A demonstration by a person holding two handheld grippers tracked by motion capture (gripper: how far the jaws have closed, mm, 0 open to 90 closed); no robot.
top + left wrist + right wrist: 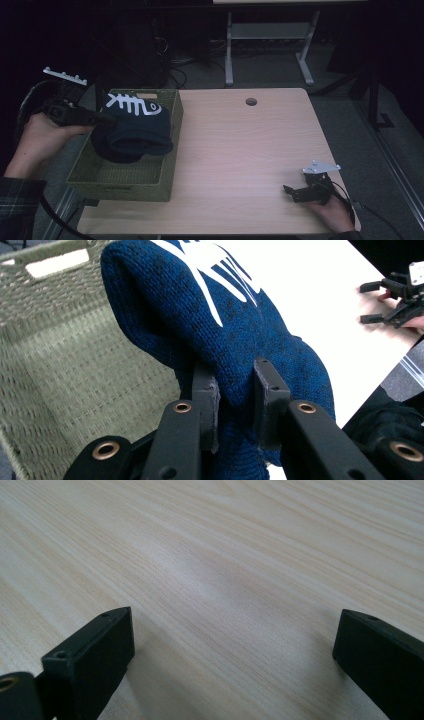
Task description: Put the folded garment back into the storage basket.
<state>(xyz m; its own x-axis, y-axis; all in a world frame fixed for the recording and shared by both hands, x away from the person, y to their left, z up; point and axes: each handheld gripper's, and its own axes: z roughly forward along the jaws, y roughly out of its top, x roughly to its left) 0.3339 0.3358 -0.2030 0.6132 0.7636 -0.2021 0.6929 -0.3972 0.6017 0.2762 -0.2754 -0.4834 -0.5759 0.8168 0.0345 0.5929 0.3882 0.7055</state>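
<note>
So the left tool point(102, 119) is pinching a dark blue knit sweater point(134, 131), the one with a white fish-bone print on it. In the left gripper view you can see both black jaws squeezed into a fold of the knit point(235, 365), so it's a proper grip and not just a touch. The sweater is bunched up and sits in and over the far end of a green woven basket point(150, 185), with part of it hanging over the rim on the side toward the middle of the surface point(240, 165). The near end of the basket shows bare weave. The basket itself sits at the left edge of the light wood surface.

The right tool point(292, 194) is way over at the near right corner, well apart from the basket and the sweater. Its jaws are spread wide with nothing between them; the right gripper view has bare wood grain point(225, 580) showing between the two black tips, and they look like they're resting low on or just above the wood, can't say which.
</note>
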